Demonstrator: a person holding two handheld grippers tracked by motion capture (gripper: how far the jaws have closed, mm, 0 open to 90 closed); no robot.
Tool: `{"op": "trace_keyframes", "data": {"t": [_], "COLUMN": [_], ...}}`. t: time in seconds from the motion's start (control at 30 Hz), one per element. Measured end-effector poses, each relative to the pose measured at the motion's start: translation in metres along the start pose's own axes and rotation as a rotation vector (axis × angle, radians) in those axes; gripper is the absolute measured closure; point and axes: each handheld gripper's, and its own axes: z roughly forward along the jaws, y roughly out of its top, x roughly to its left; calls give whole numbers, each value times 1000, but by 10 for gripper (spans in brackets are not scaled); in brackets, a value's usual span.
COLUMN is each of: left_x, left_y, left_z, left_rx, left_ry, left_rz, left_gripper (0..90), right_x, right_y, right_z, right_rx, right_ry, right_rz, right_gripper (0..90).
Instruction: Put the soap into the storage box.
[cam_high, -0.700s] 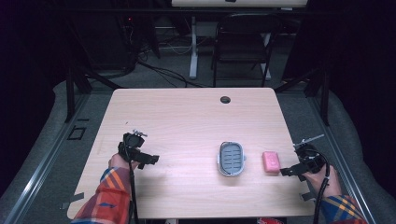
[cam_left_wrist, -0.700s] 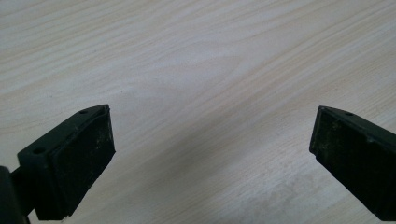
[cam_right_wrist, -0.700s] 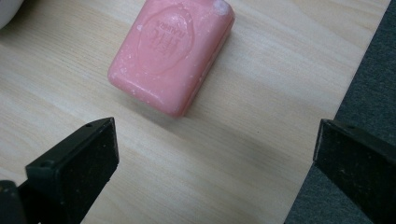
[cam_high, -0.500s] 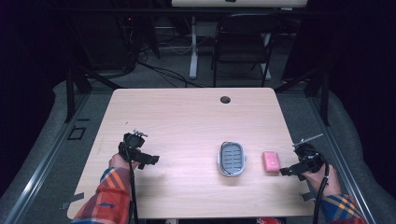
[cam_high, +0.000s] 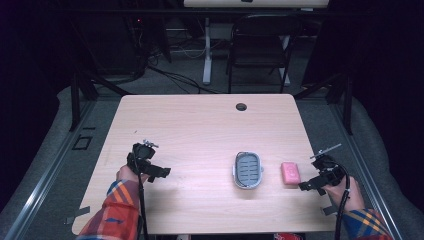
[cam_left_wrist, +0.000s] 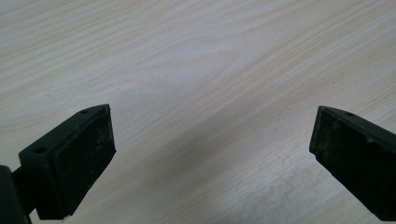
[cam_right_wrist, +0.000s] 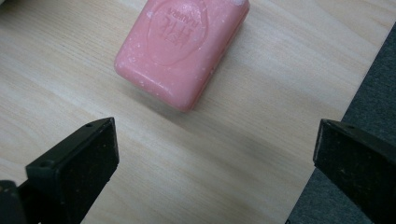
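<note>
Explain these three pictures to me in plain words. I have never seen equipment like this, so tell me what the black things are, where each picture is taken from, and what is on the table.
No machine is at work here: a person sits at a wooden table and holds a hand-operated pair of tongs in each hand, the left tongs and the right tongs.

The wide picture comes from a camera fixed above the person, looking down on the table. The other two come from small cameras riding on the tongs; the two black blocks at the bottom of each are that tool's jaws.

On the table lie a pink bar of soap and, beside it and apart from it, a grey oval soap dish. A small dark hole sits near the far edge.

Nothing is held. Both tongs are open; the right one points at the soap, the left at bare wood.
</note>
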Motion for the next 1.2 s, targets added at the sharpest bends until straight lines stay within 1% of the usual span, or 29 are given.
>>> {"op": "trace_keyframes", "data": {"t": [0.03,0.07,0.1,0.17,0.2,0.23,0.27,0.4,0.43,0.47,0.5,0.53,0.57,0.6,0.67,0.7,0.73,0.77,0.8,0.93,1.0,1.03,1.07,1.1,1.13,1.17,1.2], "left_x": [-1,-1,-1,-1,-1,-1,-1,-1,-2,-2,-2,-2,-3,-3,-3,-3,-3,-4,-4,-4,-4,-4,-4,-5,-5,-5,-5], "left_y": [-1,-1,-1,-1,-1,-1,-1,0,0,0,0,0,0,0,0,0,0,0,0,0,0,0,0,0,0,0,0], "left_z": [0,0,0,0,0,0,1,2,2,2,2,2,2,2,3,3,3,3,3,3,3,3,3,3,3,3,3], "left_rx": [0,1,2,1,0,1,2,7,6,6,8,8,10,10,12,14,14,12,12,15,15,13,13,13,13,14,13], "left_ry": [0,1,0,0,1,1,2,-4,-3,-3,-3,-3,-3,-3,-5,-6,-5,-4,-5,-7,-7,-6,-6,-6,-6,-7,-8], "left_rz": [3,6,7,7,8,7,6,10,13,14,17,17,18,18,16,18,20,20,20,18,16,14,14,14,15,16,17], "left_gripper": [2,2,1,2,2,2,2,2,2,2,2,2,2,2,2,2,2,2,2,2,2,2,2,2,2,2,2], "right_x": [2,-1,2,2,4,3,3,4,5,5,7,7,8,9,11,11,12,13,13,14,14,14,14,16,16,15,15], "right_y": [0,4,2,3,4,5,6,9,9,11,13,13,13,15,18,19,20,22,24,26,28,31,31,33,33,35,38], "right_z": [2,-4,-1,-1,-3,-3,-4,-3,-2,-3,-2,-2,-1,-2,-2,-2,-2,-1,0,0,-1,-1,-1,1,1,0,1], "right_rx": [-27,63,16,17,21,32,23,19,12,36,34,34,18,38,31,39,32,33,38,38,37,37,37,22,22,38,46], "right_ry": [16,-11,-10,-4,-20,-14,-19,-25,-36,-48,-62,-62,-57,-54,-54,-54,-40,-48,-40,-34,-25,-13,-13,-19,-19,-19,-13], "right_rz": [15,-54,-18,-23,-17,-16,-23,-27,-24,-43,-48,-48,-34,-53,-54,-60,-55,-59,-65,-63,-54,-43,-43,-17,-17,-24,-21], "right_gripper": [0,0,0,0,0,0,0,0,0,0,0,0,0,0,0,0,0,0,0,0,0,0,0,0,0,0,0]}}
